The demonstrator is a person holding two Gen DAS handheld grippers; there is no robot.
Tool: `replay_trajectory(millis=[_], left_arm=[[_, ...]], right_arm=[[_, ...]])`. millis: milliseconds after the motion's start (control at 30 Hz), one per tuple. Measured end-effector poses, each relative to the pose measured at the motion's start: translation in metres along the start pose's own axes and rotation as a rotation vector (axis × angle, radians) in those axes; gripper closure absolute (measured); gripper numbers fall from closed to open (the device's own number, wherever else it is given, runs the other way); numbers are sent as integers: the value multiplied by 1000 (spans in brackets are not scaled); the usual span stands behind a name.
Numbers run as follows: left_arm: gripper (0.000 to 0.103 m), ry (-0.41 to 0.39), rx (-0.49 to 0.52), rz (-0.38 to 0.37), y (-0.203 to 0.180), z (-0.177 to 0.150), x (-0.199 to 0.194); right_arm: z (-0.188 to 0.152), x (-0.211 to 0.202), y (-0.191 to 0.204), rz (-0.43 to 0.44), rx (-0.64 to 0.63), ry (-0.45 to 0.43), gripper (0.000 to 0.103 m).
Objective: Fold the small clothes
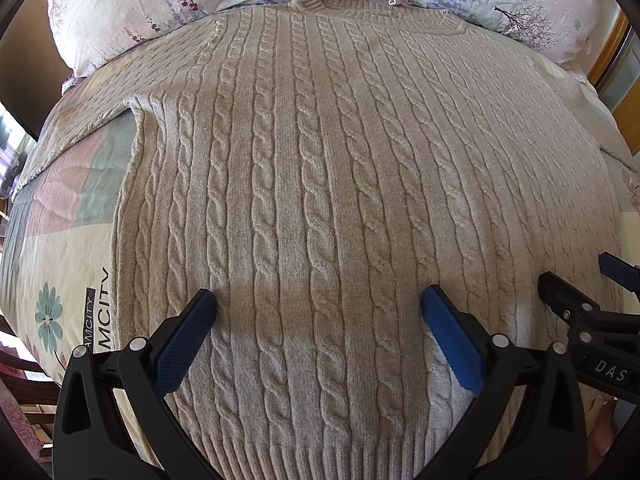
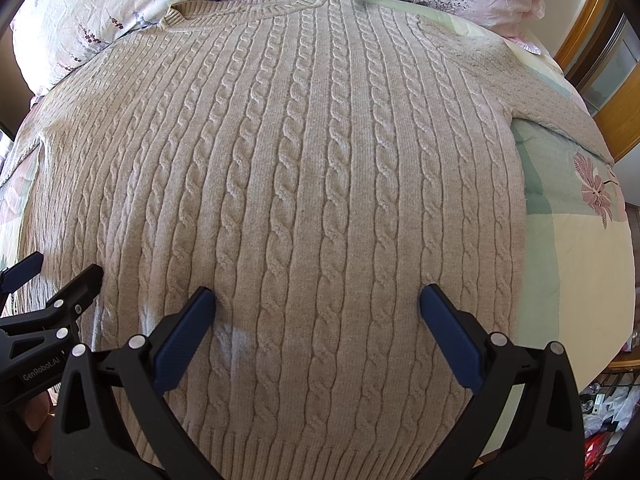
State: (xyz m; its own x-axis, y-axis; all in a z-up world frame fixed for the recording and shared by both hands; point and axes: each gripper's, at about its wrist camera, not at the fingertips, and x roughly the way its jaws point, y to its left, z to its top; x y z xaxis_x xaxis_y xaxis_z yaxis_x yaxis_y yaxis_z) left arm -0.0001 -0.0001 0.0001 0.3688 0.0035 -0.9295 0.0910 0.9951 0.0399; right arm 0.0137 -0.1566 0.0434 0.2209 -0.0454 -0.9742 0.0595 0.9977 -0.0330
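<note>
While the sweater [image 1: 320, 184] lies flat, left claw [image 1: 318, 300] and right claw [image 2: 318, 300] hover spread near its hem.

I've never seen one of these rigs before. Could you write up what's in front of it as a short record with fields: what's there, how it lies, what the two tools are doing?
garment: beige cable-knit sweater, spread flat, neckline at the far end
surface: patchwork quilt on a bed
behind it: floral pillows
left gripper: jaws wide apart, above the sweater's lower part, gripping nothing
right gripper: jaws wide apart, likewise near the hem, gripping nothing
folding: not started; both sleeves lie out to the sides
</note>
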Motion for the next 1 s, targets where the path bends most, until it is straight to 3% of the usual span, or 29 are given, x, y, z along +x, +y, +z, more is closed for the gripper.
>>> replay_trajectory(millis=[333,467,533,600,700,833,900,967,1000], left_arm=[[1,-2,6,-4,-1,-2,-1],[1,11,24,-11,0,-1,1],[1,23,49,-22,1,-2,0],[1,29,69,-29,1,3,1],[1,40,74,-45,2,8,1],[1,-47,-24,-120,12,20,-8],[1,-67,-99,-148,18,26,-11],[1,-115,-205,-267,28,31,-17],[1,-144,-251,-289,33,33,-20]], right_arm=[[-2,-1,-1,2,-1,-16,2],[-12,-5,-3,33,-57,-95,2],[-11,-15,-21,70,-5,-102,3],[-2,-36,-63,112,150,-198,4],[17,-61,-168,137,437,-344,7],[45,-52,-308,143,717,-395,47],[53,-38,-372,134,862,-393,48],[58,-18,-428,147,991,-363,50],[59,-9,-445,149,1021,-345,53]])
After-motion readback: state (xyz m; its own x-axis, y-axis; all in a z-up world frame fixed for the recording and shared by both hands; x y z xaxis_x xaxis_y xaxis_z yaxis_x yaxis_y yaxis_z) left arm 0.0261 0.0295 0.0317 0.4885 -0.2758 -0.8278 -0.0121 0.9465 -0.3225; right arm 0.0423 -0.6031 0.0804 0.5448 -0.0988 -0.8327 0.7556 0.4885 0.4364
